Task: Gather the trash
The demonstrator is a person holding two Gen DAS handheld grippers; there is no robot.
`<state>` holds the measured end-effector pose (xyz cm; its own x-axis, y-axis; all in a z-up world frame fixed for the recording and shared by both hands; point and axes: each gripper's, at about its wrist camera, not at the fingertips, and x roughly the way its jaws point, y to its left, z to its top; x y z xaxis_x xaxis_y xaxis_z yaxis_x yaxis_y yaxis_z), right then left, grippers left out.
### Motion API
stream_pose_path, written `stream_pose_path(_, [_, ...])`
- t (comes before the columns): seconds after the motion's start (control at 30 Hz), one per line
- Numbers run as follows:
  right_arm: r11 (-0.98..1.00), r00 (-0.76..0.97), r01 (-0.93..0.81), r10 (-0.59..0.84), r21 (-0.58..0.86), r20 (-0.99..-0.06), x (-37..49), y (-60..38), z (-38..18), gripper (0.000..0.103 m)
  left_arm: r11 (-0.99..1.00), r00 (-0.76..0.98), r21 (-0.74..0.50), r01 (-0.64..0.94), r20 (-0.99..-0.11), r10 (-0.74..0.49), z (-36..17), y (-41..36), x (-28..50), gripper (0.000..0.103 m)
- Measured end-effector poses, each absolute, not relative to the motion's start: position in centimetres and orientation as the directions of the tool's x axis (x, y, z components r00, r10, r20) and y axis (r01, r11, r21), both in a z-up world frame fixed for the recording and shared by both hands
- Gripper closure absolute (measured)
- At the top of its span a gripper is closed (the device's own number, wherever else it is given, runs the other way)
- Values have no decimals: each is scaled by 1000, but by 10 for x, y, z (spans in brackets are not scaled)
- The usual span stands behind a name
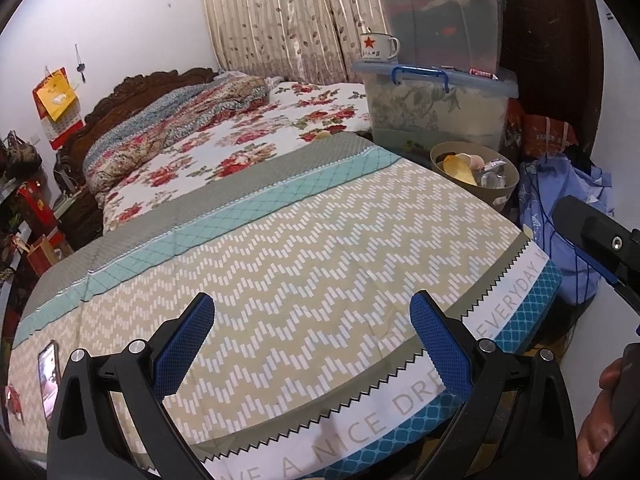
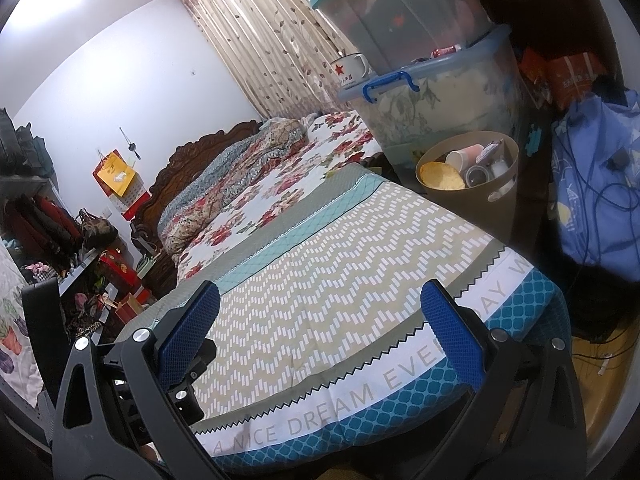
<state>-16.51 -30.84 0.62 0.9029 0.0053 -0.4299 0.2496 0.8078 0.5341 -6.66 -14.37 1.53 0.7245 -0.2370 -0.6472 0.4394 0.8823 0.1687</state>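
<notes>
A tan waste bin stands at the bed's far right corner, holding a yellow bowl-like piece, a paper cup and clear plastic containers. My left gripper hovers open over the zigzag-patterned blanket with nothing between its blue pads. My right gripper is also open and empty above the same blanket, near the bed's foot edge. Part of the right gripper shows at the right edge of the left wrist view, held by a hand.
Two stacked clear storage boxes with a star-marked enamel mug stand behind the bin. A phone lies on the blanket at left. A blue bag sits right of the bed. Cluttered shelves line the left wall.
</notes>
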Motion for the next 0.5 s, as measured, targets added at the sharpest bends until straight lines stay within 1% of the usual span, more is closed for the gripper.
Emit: stream_pose_path(0.5, [810, 906, 250, -2, 531, -424, -164, -308, 18, 4, 894, 769, 243, 377, -620, -156, 17, -144, -69, 9])
